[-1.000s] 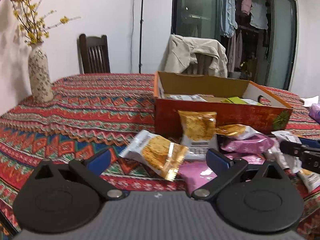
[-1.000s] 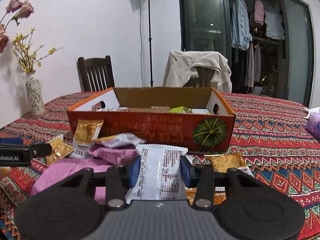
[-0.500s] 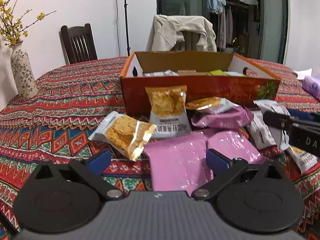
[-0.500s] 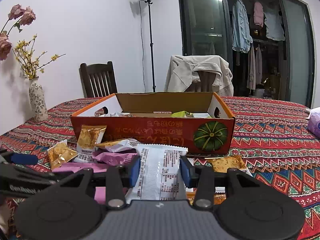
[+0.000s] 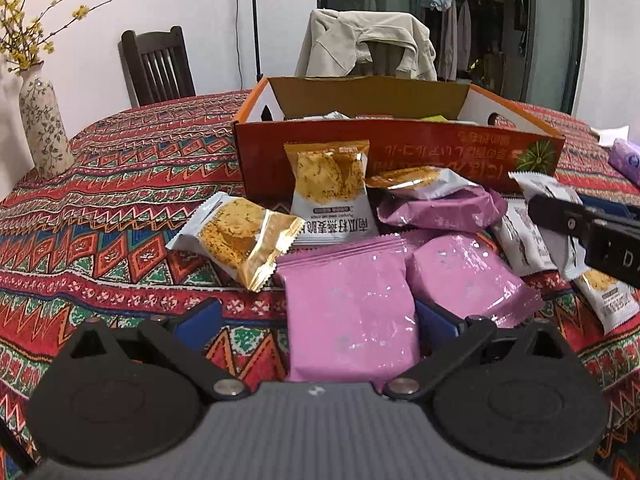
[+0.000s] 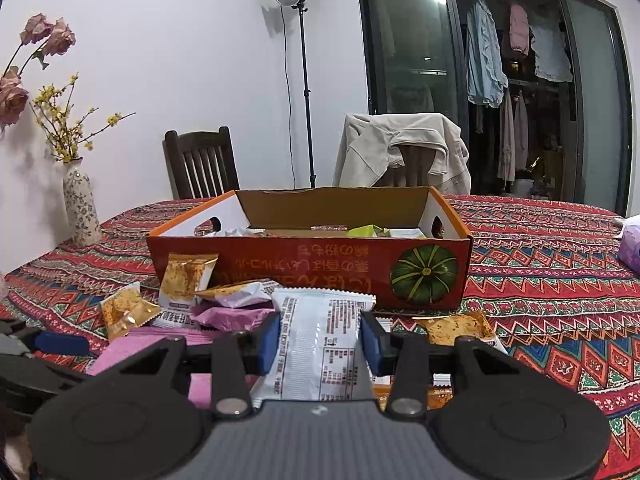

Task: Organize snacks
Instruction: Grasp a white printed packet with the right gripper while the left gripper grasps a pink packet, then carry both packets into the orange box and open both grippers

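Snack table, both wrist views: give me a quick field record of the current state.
surface: table with a red patterned cloth
container: orange cardboard box, open top, some packets already inside
left gripper: open, jaws either side of a pink packet, not pressing on it
right gripper: shut on a white packet
loose snacks: gold packets, more pink and white ones, piled in front of the box
off-task: floral vase, two chairs behind the table
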Demonstrator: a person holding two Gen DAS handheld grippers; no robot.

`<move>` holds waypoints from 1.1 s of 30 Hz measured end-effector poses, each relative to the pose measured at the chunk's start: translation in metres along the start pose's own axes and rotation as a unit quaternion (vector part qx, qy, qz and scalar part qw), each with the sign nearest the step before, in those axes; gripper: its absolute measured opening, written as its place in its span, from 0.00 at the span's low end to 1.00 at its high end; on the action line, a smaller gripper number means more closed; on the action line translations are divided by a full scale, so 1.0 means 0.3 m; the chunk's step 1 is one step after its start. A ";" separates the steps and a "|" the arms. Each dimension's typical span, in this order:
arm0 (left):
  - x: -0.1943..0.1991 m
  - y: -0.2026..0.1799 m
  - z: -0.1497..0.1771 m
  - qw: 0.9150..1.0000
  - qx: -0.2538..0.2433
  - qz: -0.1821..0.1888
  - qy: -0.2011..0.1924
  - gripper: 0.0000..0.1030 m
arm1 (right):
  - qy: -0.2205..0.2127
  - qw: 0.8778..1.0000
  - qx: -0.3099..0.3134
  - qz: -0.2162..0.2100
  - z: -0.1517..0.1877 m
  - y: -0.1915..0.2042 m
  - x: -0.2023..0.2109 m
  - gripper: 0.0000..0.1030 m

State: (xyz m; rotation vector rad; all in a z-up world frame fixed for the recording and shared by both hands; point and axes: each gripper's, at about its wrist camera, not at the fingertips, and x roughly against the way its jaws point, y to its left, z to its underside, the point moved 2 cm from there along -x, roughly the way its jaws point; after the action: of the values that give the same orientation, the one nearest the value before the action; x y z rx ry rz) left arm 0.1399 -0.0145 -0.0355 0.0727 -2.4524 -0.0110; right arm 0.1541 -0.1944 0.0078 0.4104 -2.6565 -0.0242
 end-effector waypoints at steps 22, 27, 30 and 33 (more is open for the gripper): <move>0.031 0.024 0.003 0.999 0.017 0.022 -0.016 0.63 | 0.002 1.000 -0.001 0.002 0.006 -0.003 -0.007 0.41; 0.063 0.037 -0.013 0.999 0.021 0.027 -0.032 0.63 | -0.005 1.000 -0.009 0.003 0.000 -0.011 0.000 0.41; 0.090 0.044 -0.040 0.998 0.019 0.030 -0.049 0.63 | -0.014 1.000 -0.008 -0.001 -0.015 -0.010 0.011 0.41; 0.114 0.046 -0.076 0.997 0.009 0.028 -0.068 0.63 | -0.018 1.000 -0.003 -0.002 -0.034 -0.008 0.021 0.41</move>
State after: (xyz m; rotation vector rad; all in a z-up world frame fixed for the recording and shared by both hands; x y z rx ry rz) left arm 0.1273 -0.0025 0.0044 0.0127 -2.5905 0.0317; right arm 0.1537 -0.1980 0.0194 0.4181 -2.6903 -0.0410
